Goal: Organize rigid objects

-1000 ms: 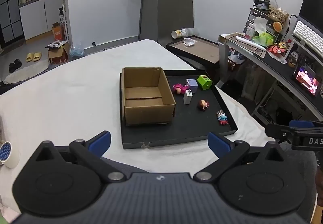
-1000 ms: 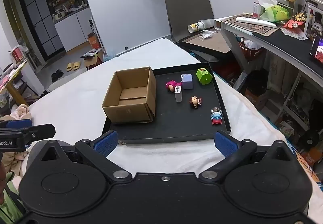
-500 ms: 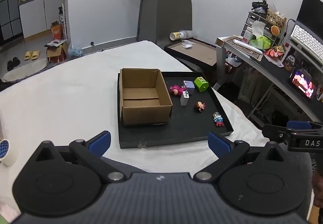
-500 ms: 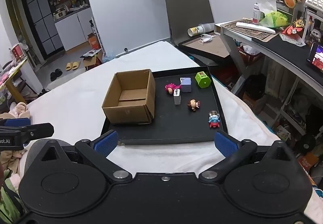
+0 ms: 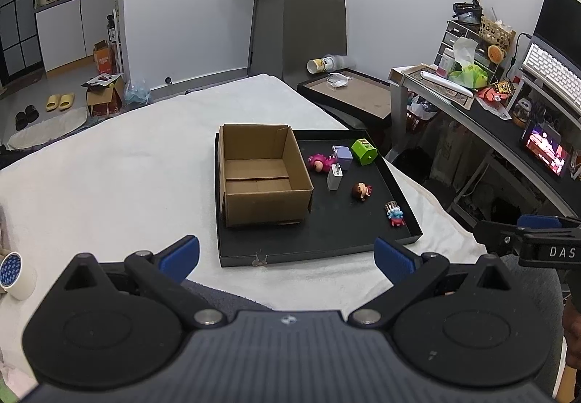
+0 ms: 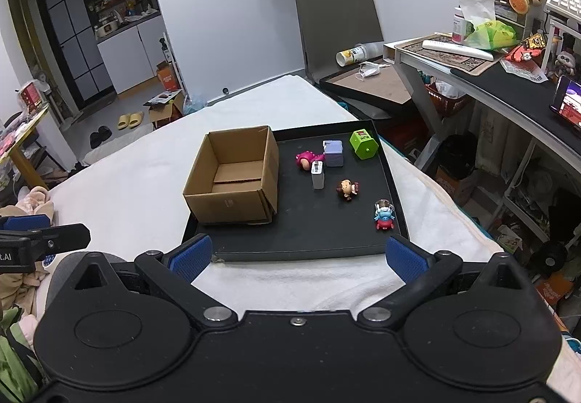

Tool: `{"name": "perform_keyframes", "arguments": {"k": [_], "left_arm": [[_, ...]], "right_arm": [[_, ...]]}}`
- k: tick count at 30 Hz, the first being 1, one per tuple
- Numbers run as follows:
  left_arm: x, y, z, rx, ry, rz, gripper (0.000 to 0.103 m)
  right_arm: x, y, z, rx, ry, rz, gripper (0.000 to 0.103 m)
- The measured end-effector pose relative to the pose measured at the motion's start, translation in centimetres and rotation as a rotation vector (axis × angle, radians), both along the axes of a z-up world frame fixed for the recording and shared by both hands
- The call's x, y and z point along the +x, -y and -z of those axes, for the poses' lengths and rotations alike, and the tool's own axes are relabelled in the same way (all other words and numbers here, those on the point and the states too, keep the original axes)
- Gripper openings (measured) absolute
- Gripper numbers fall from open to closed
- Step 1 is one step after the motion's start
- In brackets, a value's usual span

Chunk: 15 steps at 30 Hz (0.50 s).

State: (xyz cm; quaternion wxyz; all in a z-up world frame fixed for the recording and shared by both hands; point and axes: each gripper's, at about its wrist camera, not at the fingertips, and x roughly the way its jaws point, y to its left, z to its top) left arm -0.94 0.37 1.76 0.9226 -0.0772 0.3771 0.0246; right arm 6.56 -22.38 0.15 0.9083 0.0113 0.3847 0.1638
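Left gripper (image 5: 287, 252) and right gripper (image 6: 297, 254) both spread wide, empty, pulled back since a second ago. Small toys sit on black shallow tray (image 6: 301, 250), 3 o'clock of empty brown cardboard box (image 6: 232, 178). Sorting not started.

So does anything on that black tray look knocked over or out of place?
Yes. The pink figure and the brown-haired figure lie on their sides on the black tray, loose among the other toys. The cardboard box beside them is empty, and its near right corner looks split.
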Motion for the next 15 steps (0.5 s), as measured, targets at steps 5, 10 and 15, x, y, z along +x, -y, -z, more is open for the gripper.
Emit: {"name": "perform_keyframes", "arguments": {"k": [5,10,15], "left_arm": [[-0.10,0.13,0.15,-0.012,0.005,0.005,0.102],[-0.20,0.29,0.16,0.012,0.008,0.009,0.102],[-0.26,0.26,0.09,0.003,0.008,0.010,0.102]], "right_arm": [[0.02,0.22,-0.07,0.032,-0.010,-0.011,0.103],[-0.05,0.54,-0.27,0.033,-0.005,-0.006,0.103],[0.07,0.62,-0.12,0.028,-0.012,0.002,0.103]]}}
